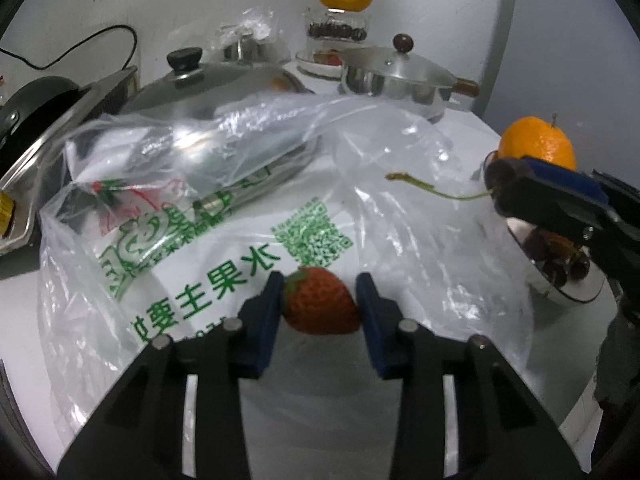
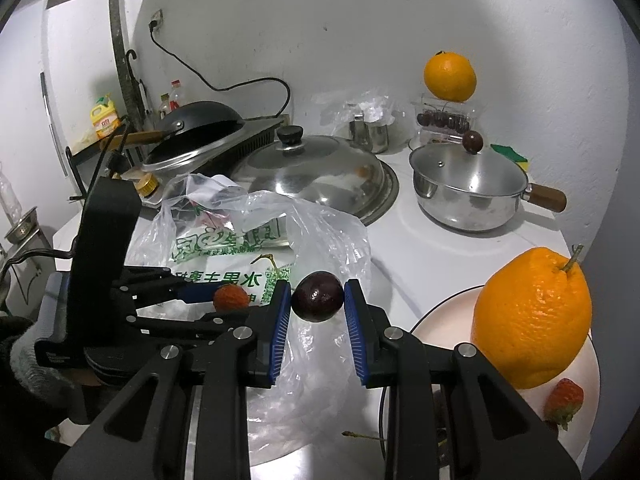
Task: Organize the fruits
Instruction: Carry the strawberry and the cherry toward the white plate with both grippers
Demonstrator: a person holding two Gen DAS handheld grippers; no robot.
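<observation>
Both grippers hold fruit above a plastic bag (image 1: 224,216).

Left gripper (image 1: 320,300) pinches a strawberry (image 1: 320,308); right gripper (image 2: 318,300) is closed on a dark cherry (image 2: 317,297), stem pointing left. To the right gripper's right sits the plate (image 2: 440,320) with an orange (image 2: 532,320), its near side cut off.

Left wrist view: low, close over printed plastic bag (image 1: 224,240), facing wall and lidded saucepan (image 1: 400,80) beyond bag. Right wrist view: higher, right of bag (image 2: 260,248), facing same wall. Shared: bag, saucepan (image 2: 468,188), wok lid (image 2: 312,168), orange on plate (image 2: 532,320).
</observation>
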